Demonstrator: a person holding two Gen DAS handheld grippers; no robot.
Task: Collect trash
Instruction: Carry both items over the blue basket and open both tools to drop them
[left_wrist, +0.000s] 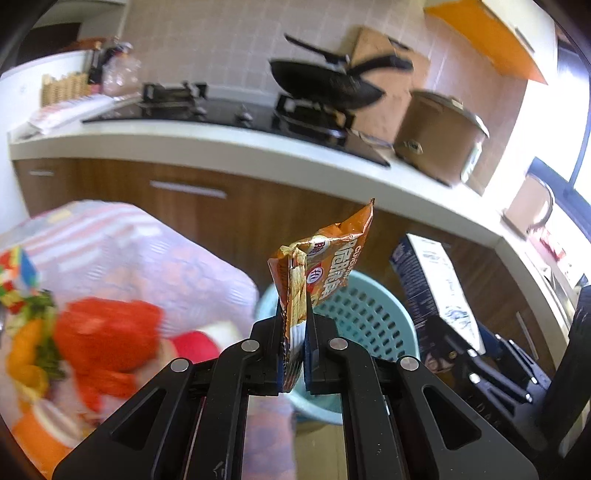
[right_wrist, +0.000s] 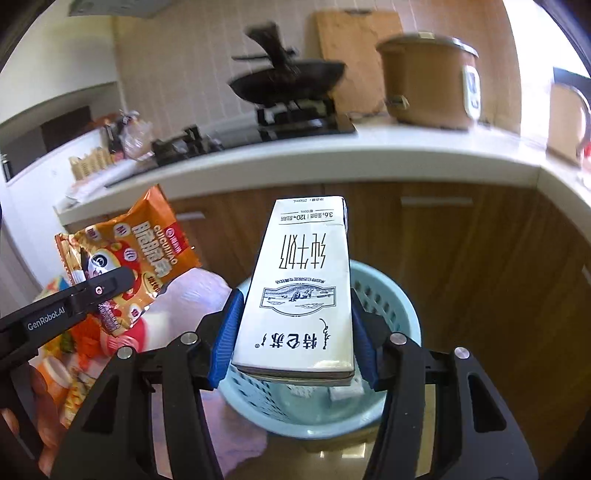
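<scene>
Wrapper (left_wrist: 325, 254) and carton (right_wrist: 299, 291) gripped above basket (right_wrist: 402, 325), seemingly.

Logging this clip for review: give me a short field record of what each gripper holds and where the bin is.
left gripper: shut on orange snack wrapper
right gripper: shut on white milk carton
bin: light blue perforated basket, on the floor below both grippers
bin contents: some white scraps at the bottom
background: counter with wok and brown pot
</scene>
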